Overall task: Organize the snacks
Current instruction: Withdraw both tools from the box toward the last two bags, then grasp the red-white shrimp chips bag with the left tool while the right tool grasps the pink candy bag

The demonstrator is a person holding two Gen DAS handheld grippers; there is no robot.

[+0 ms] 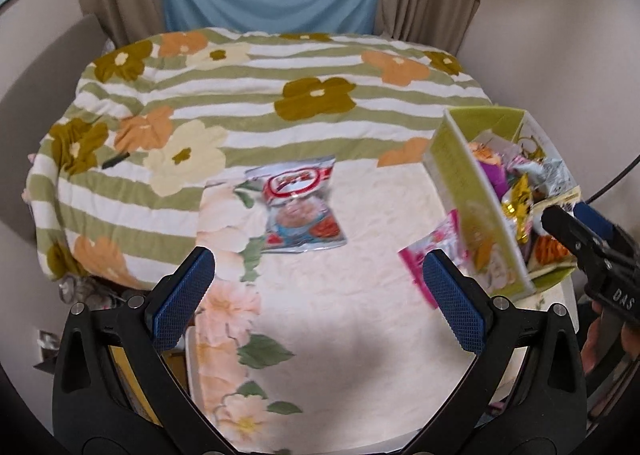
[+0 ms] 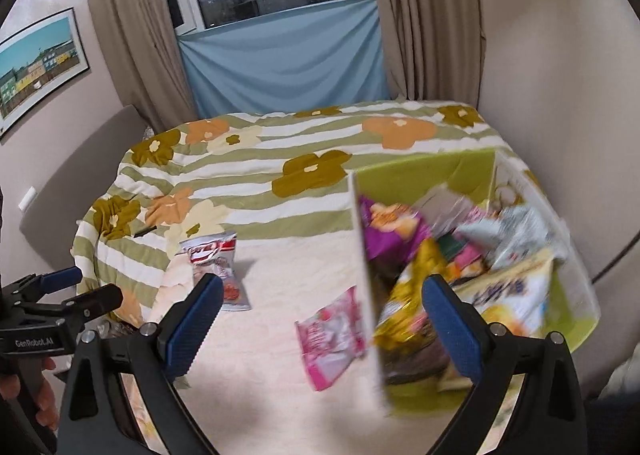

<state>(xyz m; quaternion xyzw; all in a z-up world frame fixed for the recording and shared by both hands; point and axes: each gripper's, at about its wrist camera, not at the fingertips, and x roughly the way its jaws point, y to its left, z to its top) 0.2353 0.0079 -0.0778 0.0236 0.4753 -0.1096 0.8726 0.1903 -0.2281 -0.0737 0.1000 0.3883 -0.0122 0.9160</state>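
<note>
Both grippers, left (image 1: 318,287) and right (image 2: 322,319), hang wide apart, empty.

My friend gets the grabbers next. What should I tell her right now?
Left gripper: open, empty, above the cream cloth.
Right gripper: open, empty, beside the green box's near wall.
Done: the box already holds many snack packs.
Left: two packs lie on the cloth outside, the red-and-white packet farther out and the pink packet against the box wall. Put both in.
</note>
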